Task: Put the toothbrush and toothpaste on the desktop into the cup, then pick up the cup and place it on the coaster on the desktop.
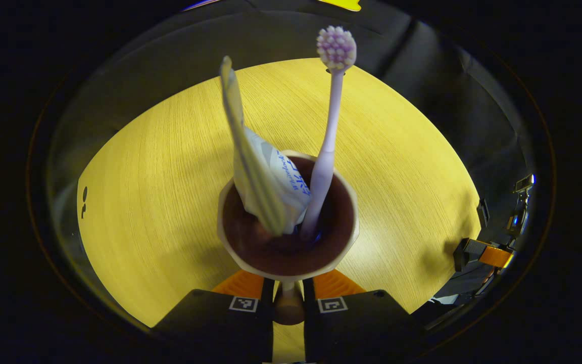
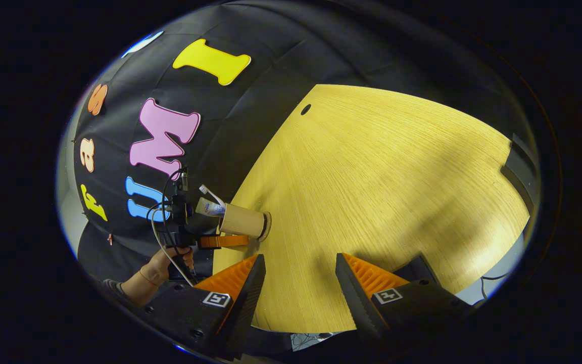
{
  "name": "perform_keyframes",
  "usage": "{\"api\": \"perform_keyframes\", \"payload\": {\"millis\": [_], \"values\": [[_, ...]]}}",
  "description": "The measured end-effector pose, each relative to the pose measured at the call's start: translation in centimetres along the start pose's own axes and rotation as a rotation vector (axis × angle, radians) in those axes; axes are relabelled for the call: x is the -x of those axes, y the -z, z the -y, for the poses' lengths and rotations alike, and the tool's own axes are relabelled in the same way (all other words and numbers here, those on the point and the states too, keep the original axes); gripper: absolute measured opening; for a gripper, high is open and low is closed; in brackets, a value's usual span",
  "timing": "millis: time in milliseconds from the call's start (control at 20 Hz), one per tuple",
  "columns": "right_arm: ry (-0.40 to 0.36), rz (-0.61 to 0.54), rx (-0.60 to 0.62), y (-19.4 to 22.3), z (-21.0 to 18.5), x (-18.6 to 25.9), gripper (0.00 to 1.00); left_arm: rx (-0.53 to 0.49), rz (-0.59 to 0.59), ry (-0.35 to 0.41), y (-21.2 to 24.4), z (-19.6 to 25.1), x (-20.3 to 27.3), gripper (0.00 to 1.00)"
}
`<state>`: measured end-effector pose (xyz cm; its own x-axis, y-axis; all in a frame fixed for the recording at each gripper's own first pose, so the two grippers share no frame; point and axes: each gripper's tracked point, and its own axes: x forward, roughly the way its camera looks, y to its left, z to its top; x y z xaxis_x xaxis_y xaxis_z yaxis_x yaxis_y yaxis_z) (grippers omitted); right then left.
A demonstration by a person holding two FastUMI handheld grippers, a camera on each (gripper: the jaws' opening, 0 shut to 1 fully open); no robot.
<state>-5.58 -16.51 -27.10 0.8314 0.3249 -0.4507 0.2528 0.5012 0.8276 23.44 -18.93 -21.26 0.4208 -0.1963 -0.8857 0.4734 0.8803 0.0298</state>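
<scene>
Beige ceramic-looking cup with a dark brown inside already holds both items: the lilac toothbrush, bristles up, and the white toothpaste tube, crimped end up. Loading step looks done; you're on the carry-and-place step.

Left gripper has its jaws pinching the cup, seemingly at the handle just below the rim; the exact contact is hidden under the cup. In the right gripper view, the cup sits with its base on or just above a round tan coaster at the edge of the yellow wood-grain desktop. I can't tell whether it's touching yet. Your hand is on the left gripper's grip.

Right gripper has its jaws spread, holding nothing, hovering over bare desktop well apart from the cup.

Next move, my read: confirm the base is centred and flat on the coaster, then release. Open slowly, because the tall toothbrush and tube make it top-heavy, and back straight out so the fingers don't drag the handle.
</scene>
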Motion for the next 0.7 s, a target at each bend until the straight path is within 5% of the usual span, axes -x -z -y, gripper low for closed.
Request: {"api": "perform_keyframes", "payload": {"millis": [500, 700], "values": [[-0.002, -0.019, -0.001, 0.4, -0.5, -0.4, 0.87, -0.013, -0.001, 0.019, 0.3, 0.2, 0.4, 0.28], [-0.008, -0.026, 0.006, 0.5, -1.1, -0.8, 0.87, -0.004, 0.018, 0.005, -0.1, -0.5, 1.0, 0.91]]}}
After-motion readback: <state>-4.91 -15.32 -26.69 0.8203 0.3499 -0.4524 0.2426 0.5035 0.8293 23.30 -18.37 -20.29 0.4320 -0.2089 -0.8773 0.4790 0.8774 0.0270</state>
